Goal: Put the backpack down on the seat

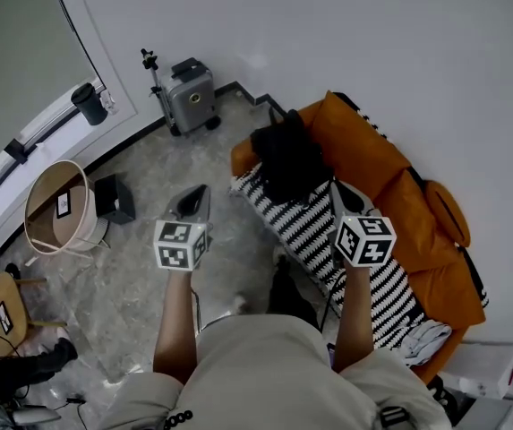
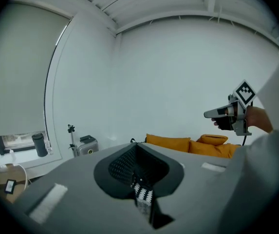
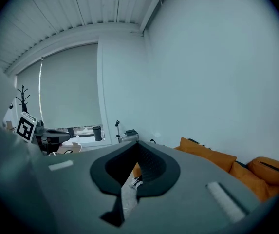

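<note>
A black backpack (image 1: pixel 285 155) rests on the seat of an orange sofa (image 1: pixel 372 164), at its far end, on a black-and-white striped cover (image 1: pixel 305 227). Both grippers hang in the air in front of the sofa, apart from the backpack. My left gripper (image 1: pixel 193 197) is over the floor to the left; its jaws are shut with nothing between them (image 2: pixel 137 147). My right gripper (image 1: pixel 346 195) is above the striped cover, also shut and empty (image 3: pixel 138 145). The sofa's orange cushions (image 2: pixel 178 143) show beyond the left jaws.
A silver suitcase (image 1: pixel 189 97) stands by the far wall. A round wooden tub (image 1: pixel 57 206) and a black box (image 1: pixel 115 197) sit on the stone floor at left, with a wooden stool (image 1: pixel 4 303) nearer. A round orange cushion (image 1: pixel 447 211) lies on the sofa's right.
</note>
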### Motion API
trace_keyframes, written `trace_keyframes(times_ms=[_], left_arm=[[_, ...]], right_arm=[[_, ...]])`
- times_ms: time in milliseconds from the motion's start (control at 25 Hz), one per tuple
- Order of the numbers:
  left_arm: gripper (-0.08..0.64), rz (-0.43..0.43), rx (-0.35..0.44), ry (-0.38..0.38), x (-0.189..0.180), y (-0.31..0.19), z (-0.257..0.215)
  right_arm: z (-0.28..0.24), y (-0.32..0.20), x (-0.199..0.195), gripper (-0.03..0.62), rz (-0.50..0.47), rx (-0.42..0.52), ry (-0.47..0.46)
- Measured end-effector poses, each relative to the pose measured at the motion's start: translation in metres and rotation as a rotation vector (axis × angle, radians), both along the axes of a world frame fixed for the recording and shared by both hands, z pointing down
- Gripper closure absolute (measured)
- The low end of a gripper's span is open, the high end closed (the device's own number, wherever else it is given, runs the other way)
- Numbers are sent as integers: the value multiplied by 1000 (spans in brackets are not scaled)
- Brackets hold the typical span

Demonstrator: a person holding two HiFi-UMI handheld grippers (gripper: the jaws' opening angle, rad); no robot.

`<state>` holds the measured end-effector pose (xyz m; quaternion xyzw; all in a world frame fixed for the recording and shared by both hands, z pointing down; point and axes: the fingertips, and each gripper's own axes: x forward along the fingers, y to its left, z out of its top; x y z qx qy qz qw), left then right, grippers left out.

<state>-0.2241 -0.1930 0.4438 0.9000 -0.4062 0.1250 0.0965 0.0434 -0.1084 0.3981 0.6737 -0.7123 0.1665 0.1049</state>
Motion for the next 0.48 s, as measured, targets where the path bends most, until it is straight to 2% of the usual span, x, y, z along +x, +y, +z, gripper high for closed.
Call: trace_keyframes(times_ms=[200, 480], left_arm=[[551, 27, 49, 13, 2, 16, -30], [549, 38, 161, 51, -3, 37, -86]], right_arm=[[-37, 19, -7, 589, -14, 102, -2], [-70, 39, -31, 589, -80, 153, 64]])
